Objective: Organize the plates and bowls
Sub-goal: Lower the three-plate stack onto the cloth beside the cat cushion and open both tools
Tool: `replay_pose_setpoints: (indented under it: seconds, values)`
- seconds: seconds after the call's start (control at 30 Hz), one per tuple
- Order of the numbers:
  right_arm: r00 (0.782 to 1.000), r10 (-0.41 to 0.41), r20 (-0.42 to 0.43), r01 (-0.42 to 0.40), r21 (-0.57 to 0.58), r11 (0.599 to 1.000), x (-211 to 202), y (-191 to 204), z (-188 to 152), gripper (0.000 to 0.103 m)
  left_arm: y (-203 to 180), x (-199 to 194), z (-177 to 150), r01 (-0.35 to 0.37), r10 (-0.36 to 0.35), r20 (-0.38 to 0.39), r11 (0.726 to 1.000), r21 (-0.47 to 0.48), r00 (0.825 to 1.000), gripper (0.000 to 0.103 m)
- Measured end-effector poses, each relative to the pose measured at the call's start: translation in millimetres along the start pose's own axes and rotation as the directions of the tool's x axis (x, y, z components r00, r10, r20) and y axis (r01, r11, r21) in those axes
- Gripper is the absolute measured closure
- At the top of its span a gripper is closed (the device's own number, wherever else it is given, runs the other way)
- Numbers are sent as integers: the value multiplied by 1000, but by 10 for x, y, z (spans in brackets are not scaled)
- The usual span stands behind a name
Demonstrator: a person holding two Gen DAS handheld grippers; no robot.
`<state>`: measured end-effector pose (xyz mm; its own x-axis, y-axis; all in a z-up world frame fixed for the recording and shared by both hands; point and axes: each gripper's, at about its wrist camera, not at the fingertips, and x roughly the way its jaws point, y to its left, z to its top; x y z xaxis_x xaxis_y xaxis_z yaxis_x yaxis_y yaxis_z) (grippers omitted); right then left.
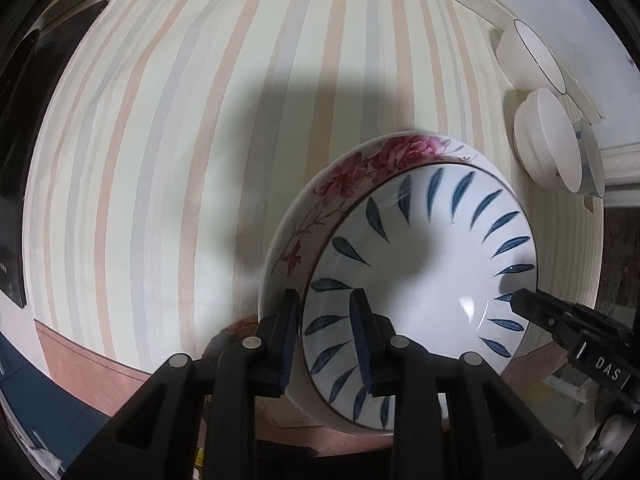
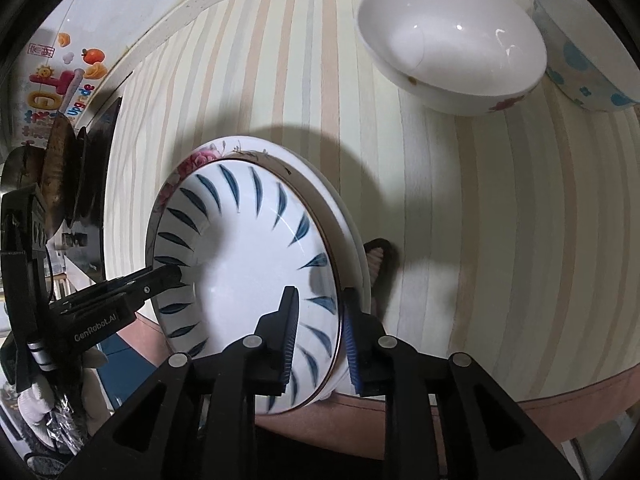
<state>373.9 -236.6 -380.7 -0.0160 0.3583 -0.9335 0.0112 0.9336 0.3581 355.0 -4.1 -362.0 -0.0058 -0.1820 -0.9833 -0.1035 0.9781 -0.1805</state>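
Your striped tablecloth (image 1: 168, 152) covers the round table; near its front edge sits the blue-leaf bowl (image 1: 420, 264), nested inside the rose-patterned bowl (image 1: 360, 168). Your left gripper (image 1: 326, 334) straddles both rims on the stack's left side: one finger outside the rose bowl, the other inside the leaf bowl, pads seemingly pressing. Your right gripper (image 2: 320, 340) straddles the opposite rim; a sliver of gap shows at the pads, so grip looks released. Beyond stand a white bowl (image 2: 452, 44) and a blue-dotted bowl (image 2: 588, 60), just beside each other. Readable writing: "GenRobot.AI" on the left gripper's body, "DAS" on the right's.
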Motion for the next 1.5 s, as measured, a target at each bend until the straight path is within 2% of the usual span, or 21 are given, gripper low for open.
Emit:
replay_pose_setpoints:
  seconds: [0.2,0.3,0.37,0.5,0.6,0.63,0.67,0.73,0.8,0.87,0.93,1.07,1.13,1.37,1.5]
  values:
    - [998,-59,20,60,-61,996,-43,122,-47,73,-35,-48,-57,-69,69,19,998,-3,997,79]
    - [997,-75,33,77,-81,994,-73,197,-93,62,-80,-122,-129,-113,113,42,994,-6,993,79]
    - [994,-94,48,98,-99,990,-103,236,-111,51,-99,-186,-194,-136,136,65,991,-5,989,79]
    - [991,-112,72,120,-124,985,-189,258,-184,46,-144,-344,-362,-151,151,108,988,-2,983,78]
    - [988,-113,102,125,-128,984,-321,240,-285,31,-201,-527,-550,-146,143,152,989,7,978,62]
    - [987,-110,120,126,-130,984,-397,241,-337,25,-243,-575,-590,-143,140,164,990,12,977,50]
    - [984,-109,141,127,-130,983,-485,246,-393,20,-283,-671,-667,-138,132,186,990,22,974,33]
    - [975,-125,186,150,-129,980,-684,259,-512,18,-349,-835,-796,-132,120,230,990,38,966,19]
    - [959,-126,252,163,-134,977,-950,321,-689,13,-385,-952,-879,-127,110,265,991,49,958,18]
    - [942,-122,314,172,-137,976,-1196,368,-853,10,-441,-1153,-1021,-130,106,317,990,57,943,12]
    - [919,-121,375,185,-138,973,-1436,430,-1031,8,-478,-1314,-1122,-130,102,362,990,56,927,10]
    - [855,-123,505,216,-131,968,-1900,573,-1434,5,-554,-1791,-1411,-146,105,485,988,47,868,7]
    - [827,-132,547,234,-121,965,-2078,650,-1620,4,-542,-1971,-1584,-139,96,527,989,43,844,7]
    - [787,-138,601,251,-107,962,-2398,824,-2267,3,-445,-2365,-2013,-138,86,604,990,41,793,7]
    - [776,-132,617,244,-102,964,-2495,904,-2535,3,-386,-2524,-2211,-133,75,627,990,46,775,7]
